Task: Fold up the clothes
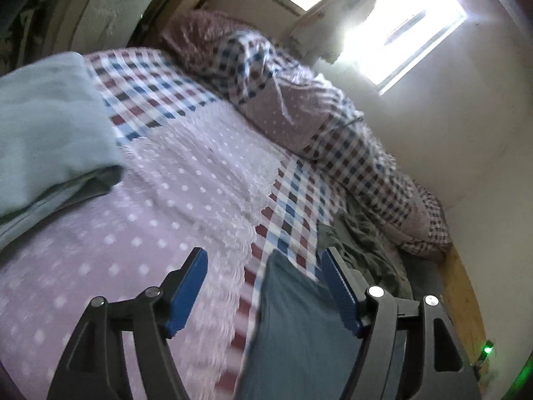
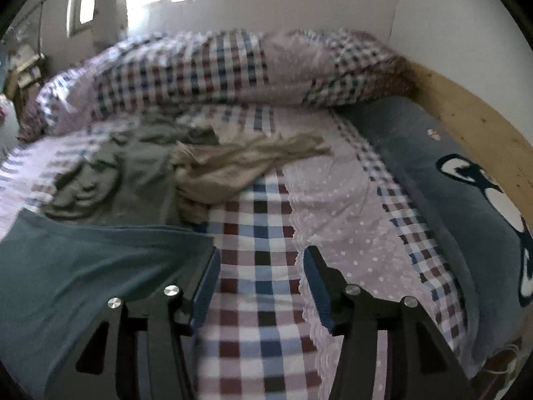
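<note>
Both jaws stand wide apart and hold nothing. Between the blue pads of the left gripper (image 1: 265,288) lies the corner of a blue-grey cloth (image 1: 299,333), flat on the checked bed sheet (image 1: 293,206). The right gripper (image 2: 261,283) hangs over the sheet, with the cloth's edge by its left pad. Farther off lie a crumpled green garment (image 2: 110,180) and a tan one (image 2: 233,163), touching each other. A pale green cloth (image 1: 43,126) sits far left.

Bright daylight pours in through a window (image 1: 399,23) far ahead of the jaws, and its glare washes the glass white. The bed (image 2: 263,220) near the jaws is dimmer and smeared with blur. Both pictures bend round and go dark at the corners.
</note>
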### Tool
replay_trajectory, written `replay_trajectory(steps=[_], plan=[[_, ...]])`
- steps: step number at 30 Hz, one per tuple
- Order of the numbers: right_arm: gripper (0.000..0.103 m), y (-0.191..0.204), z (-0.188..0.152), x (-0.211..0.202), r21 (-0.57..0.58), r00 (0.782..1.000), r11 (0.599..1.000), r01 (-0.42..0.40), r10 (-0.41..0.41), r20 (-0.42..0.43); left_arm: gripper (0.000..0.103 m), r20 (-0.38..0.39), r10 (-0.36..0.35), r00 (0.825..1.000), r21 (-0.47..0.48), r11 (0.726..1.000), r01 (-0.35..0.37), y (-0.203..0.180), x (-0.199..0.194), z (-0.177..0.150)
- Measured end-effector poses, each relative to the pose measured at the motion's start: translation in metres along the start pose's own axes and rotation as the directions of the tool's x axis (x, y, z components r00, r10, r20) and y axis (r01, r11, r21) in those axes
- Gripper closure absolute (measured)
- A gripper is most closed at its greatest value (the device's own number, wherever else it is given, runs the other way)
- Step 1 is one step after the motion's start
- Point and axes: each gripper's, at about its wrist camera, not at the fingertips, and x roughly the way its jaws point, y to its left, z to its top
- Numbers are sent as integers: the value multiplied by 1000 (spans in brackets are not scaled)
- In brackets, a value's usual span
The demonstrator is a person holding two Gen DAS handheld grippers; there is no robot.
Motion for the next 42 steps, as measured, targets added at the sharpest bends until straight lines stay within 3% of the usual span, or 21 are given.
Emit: replay_trajectory(steps=[8, 12, 16, 22, 26, 30, 36, 42], plan=[[35, 6, -40, -131, 85, 980, 992, -90, 72, 187, 22, 34, -39, 999, 15, 999, 39, -9, -73, -73], [15, 29, -70, -186, 48, 942, 987, -153, 131, 309, 21, 20, -68, 997, -42, 997, 69, -8, -88, -108], [11, 77, -101, -214, -54, 899, 980, -193, 199, 391, 20, 8, -99, 995, -100, 990, 99, -6, -103, -143], [11, 172, -154, -209, -177, 842, 932, -317, 362, 400, 20, -35, -142, 989, -233, 964, 130, 19, -92, -180], [11, 229, -182, -199, -251, 816, 909, -332, 410, 407, 20, -28, -163, 986, -304, 941, 147, 38, -83, -188], [11, 287, -205, -183, -358, 786, 877, -319, 456, 417, 20, 0, -145, 989, -296, 945, 138, 44, -92, -191], [11, 348, -233, -157, -477, 769, 810, -342, 532, 354, 20, -52, -87, 995, -302, 951, 68, 60, -89, -202], [11, 383, -251, -147, -549, 751, 756, -356, 582, 313, 20, -66, -100, 993, -324, 943, 73, 66, -82, -213]])
